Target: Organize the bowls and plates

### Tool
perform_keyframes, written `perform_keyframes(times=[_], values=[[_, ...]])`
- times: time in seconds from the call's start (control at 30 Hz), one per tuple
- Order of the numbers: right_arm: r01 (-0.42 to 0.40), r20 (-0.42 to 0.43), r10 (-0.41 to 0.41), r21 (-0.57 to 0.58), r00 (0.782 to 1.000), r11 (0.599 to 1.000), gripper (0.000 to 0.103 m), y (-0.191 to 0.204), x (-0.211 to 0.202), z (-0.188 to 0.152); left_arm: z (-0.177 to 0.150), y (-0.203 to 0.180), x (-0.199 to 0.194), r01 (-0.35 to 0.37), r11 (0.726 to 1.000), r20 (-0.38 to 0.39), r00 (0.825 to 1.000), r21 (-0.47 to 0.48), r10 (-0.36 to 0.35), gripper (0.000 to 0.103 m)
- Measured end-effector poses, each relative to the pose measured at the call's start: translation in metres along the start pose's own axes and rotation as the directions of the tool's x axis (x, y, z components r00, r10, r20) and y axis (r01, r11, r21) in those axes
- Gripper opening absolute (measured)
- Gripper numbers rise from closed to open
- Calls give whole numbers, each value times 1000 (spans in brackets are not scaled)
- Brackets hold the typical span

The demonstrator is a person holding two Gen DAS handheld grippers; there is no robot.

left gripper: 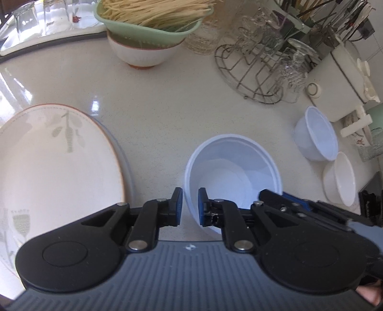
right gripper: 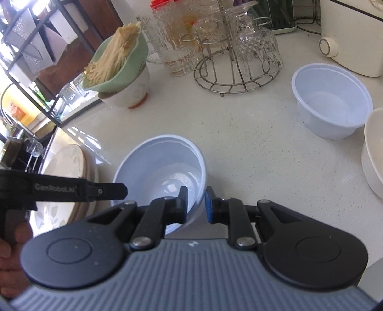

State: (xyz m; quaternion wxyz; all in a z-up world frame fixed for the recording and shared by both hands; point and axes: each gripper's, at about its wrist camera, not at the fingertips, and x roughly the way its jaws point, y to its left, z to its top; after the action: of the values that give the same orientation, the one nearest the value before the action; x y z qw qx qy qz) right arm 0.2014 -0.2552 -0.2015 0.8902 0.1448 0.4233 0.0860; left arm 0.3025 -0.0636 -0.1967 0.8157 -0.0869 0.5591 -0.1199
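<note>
A white plastic bowl (left gripper: 232,167) stands on the counter between both grippers; it also shows in the right wrist view (right gripper: 165,165). My left gripper (left gripper: 190,205) straddles its left rim, one pad outside and one inside, with a small gap to the rim. My right gripper (right gripper: 195,203) straddles its right rim the same way. A stack of floral plates (left gripper: 52,167) lies at the left, and shows in the right wrist view (right gripper: 69,172). A second white plastic bowl (right gripper: 331,100) and a cream bowl (right gripper: 373,153) stand at the right.
A ceramic bowl (left gripper: 143,53) carrying a green colander of noodles (left gripper: 153,16) stands at the back. A wire rack (left gripper: 258,71) with upturned glasses and a white appliance (left gripper: 344,79) stand at the back right. The pale counter (left gripper: 167,114) lies between them.
</note>
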Motion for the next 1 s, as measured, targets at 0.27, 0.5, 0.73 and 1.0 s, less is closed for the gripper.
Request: perform_keyframes(times=[0.27,0.5,0.73,1.0], values=[[30,72,-28,-30,997,999,29,10,-22,5,-1,2,-28,-7,1000,44,999,6,7,14],[59,140,-59,4,988,998,29,9,-55,11,1,-12,-64,-2,999,115,993,47,-3,14],[61,206,-68,40,976,997,29,12,-86,27,7,-28,-98,-9,995,191,981,95,-9,14],[98,293,-104,35,950,995,29,33,-116,34,18,-36,-132,54,984,225,970,171,-93,14]])
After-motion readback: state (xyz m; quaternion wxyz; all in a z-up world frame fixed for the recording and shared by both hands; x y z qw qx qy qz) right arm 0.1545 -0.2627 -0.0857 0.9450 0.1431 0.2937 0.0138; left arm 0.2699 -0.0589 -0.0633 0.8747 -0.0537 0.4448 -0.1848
